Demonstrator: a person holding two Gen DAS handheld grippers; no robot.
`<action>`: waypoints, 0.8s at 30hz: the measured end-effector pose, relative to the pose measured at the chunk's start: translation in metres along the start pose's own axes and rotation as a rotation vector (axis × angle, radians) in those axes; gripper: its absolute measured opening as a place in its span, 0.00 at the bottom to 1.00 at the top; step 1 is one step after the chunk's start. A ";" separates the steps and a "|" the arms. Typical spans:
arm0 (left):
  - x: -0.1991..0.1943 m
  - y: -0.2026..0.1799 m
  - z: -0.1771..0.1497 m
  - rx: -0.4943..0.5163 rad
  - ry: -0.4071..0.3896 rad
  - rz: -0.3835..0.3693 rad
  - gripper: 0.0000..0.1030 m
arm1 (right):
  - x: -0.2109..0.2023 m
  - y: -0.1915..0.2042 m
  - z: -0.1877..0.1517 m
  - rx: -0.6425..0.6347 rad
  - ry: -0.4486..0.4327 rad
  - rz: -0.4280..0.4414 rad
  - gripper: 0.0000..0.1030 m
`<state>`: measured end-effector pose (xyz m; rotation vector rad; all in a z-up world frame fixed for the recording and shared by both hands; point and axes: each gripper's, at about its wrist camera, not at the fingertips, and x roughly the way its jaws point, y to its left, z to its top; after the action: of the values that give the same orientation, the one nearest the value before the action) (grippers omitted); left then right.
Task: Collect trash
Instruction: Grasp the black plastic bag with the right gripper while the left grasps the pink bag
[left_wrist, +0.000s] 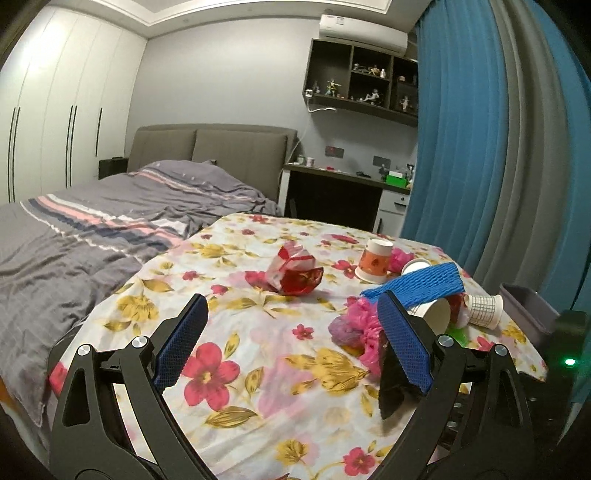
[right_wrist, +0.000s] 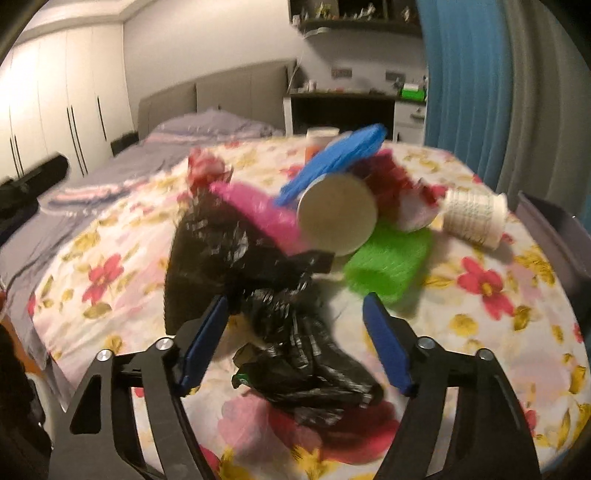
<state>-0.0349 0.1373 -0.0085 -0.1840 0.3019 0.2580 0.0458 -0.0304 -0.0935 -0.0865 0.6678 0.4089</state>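
Trash lot, spread on a floral-clothed table (left_wrist: 258, 369), listed left to right. Left gripper (left_wrist: 291, 332): jaws wide apart, nothing between them, hovering over bare cloth. Red foil wrapper (left_wrist: 295, 273), mid-table, apart from the rest. Black plastic bag (right_wrist: 280, 325), crumpled, lying between the jaws of the right gripper (right_wrist: 295, 339); jaws partly open, left pad at the film's edge, right pad clear of it, no grip evident. Pink bag (right_wrist: 255, 206), blue foam net (right_wrist: 332, 162) and white paper cup (right_wrist: 338, 214) piled just behind. Green sponge-like piece (right_wrist: 391, 258), then a printed cup (right_wrist: 476, 216) on its side. Grey bin (right_wrist: 554, 229) at the table's right edge. Risk: slick film may slip from a shallow pinch; a closing drag could roll the loose cups off.
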 end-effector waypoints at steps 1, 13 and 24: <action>0.001 0.001 0.000 0.000 0.002 -0.002 0.89 | 0.006 0.001 -0.001 0.002 0.020 0.000 0.63; 0.019 -0.001 -0.010 -0.006 0.057 -0.041 0.88 | 0.011 -0.008 -0.014 -0.008 0.062 0.005 0.17; 0.083 -0.050 -0.025 0.022 0.253 -0.170 0.68 | -0.047 -0.051 -0.006 0.046 -0.105 -0.052 0.17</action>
<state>0.0485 0.1024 -0.0509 -0.2201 0.5370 0.0625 0.0291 -0.0949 -0.0714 -0.0386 0.5700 0.3453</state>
